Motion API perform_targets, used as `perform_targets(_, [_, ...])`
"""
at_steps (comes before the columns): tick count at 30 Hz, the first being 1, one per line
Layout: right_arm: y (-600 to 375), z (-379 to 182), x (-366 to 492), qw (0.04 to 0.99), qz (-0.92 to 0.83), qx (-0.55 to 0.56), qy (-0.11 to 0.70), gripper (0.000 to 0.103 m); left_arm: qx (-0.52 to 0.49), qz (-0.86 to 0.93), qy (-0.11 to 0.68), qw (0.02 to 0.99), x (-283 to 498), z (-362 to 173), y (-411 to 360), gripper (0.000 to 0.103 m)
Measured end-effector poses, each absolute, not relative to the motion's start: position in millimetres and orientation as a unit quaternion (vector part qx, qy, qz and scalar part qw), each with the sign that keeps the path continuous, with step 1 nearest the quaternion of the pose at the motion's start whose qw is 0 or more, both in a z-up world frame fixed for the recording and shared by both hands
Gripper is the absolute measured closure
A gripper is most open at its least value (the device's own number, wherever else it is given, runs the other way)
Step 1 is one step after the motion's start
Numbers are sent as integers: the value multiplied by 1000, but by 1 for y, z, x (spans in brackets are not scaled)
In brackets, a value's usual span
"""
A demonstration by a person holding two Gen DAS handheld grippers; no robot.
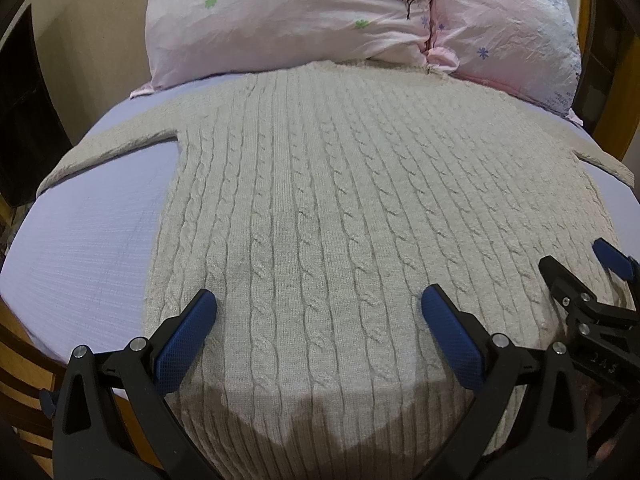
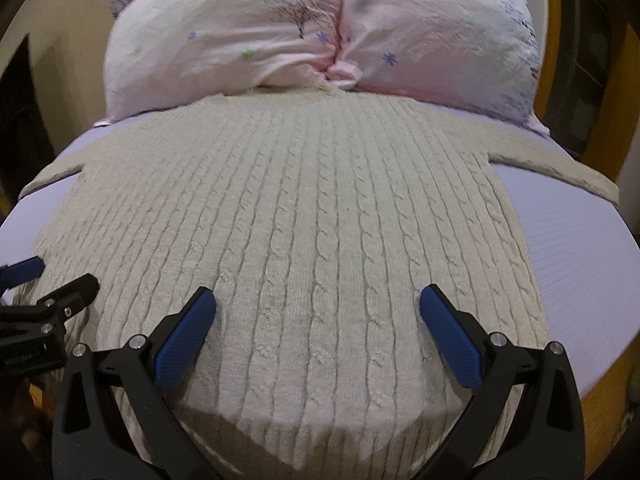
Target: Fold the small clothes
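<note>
A beige cable-knit sweater [image 1: 340, 184] lies flat on the bed, neck toward the pillows, both sleeves spread out to the sides; it also shows in the right wrist view [image 2: 312, 200]. My left gripper [image 1: 318, 304] is open and empty, just above the sweater's lower left part. My right gripper [image 2: 318, 304] is open and empty above the lower right part. The right gripper also shows at the right edge of the left wrist view [image 1: 580, 276]. The left gripper shows at the left edge of the right wrist view [image 2: 56, 284].
A lavender sheet [image 1: 88, 232] covers the bed. Two pink flowered pillows [image 1: 280, 20] lie at the head, touching the sweater's neck. A wooden bed frame [image 2: 600, 412] shows at the sides. A dark cabinet [image 1: 20, 120] stands on the left.
</note>
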State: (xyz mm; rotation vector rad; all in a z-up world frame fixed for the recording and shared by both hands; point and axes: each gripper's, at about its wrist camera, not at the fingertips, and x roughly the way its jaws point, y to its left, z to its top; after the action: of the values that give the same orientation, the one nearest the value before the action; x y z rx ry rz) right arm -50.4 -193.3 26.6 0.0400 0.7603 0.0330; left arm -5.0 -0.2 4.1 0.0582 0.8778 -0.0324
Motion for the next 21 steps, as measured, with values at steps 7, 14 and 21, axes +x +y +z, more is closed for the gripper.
perform_targets(7, [-341, 90, -37, 932, -67, 194, 300, 2, 22, -70, 401, 913, 4, 10, 13, 1])
perform_targets(14, [-530, 69, 37, 843, -250, 342, 332, 49, -42, -97, 316, 943, 34, 43, 68, 1])
perform_targets(21, [-616, 28, 86, 763, -307, 469, 322, 68, -136, -48, 313, 939, 72, 51, 146, 1])
